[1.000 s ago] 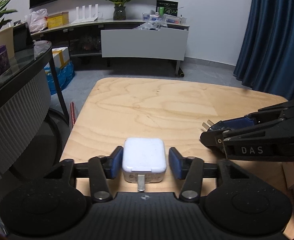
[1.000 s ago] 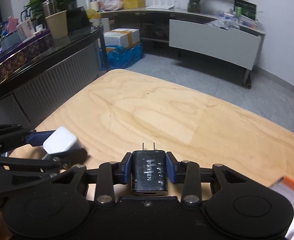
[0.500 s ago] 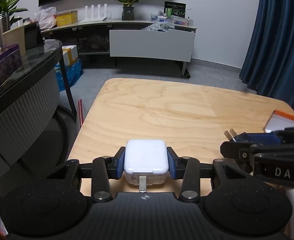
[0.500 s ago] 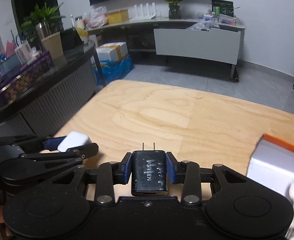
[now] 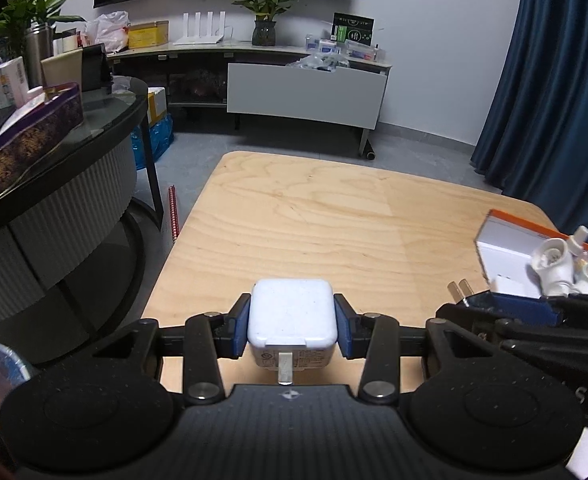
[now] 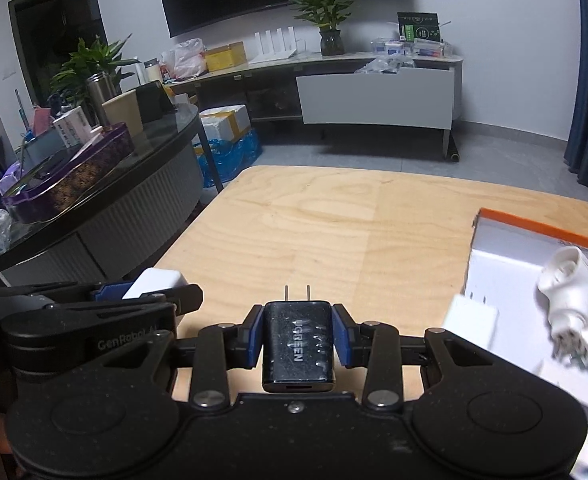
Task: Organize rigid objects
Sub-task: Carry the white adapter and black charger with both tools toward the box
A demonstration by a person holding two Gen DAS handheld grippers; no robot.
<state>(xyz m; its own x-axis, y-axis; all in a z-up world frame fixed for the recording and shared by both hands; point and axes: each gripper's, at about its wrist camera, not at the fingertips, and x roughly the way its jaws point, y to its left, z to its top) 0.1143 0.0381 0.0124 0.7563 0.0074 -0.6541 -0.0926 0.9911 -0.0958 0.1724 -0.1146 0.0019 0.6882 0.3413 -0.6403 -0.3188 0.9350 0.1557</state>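
Left tongs (image 5: 293,326) clamp the white charger (image 5: 292,314) and right tongs (image 6: 297,338) clamp the black charger (image 6: 298,346), both above the tabletop (image 6: 334,216). The orange-rimmed box (image 6: 534,232) at right already holds a white plug and fittings; both chargers probably remain to be placed there.

Each tool is matte black plastic: a ribbed central body flanked by two round, speckled discs, with angular linkage arms fastened by silver screws. The left tool (image 5: 293,322) and right tool (image 6: 298,330) carry blue finger pads (image 6: 256,334). Grey "GenRobot" lettering marks the left tool's side.
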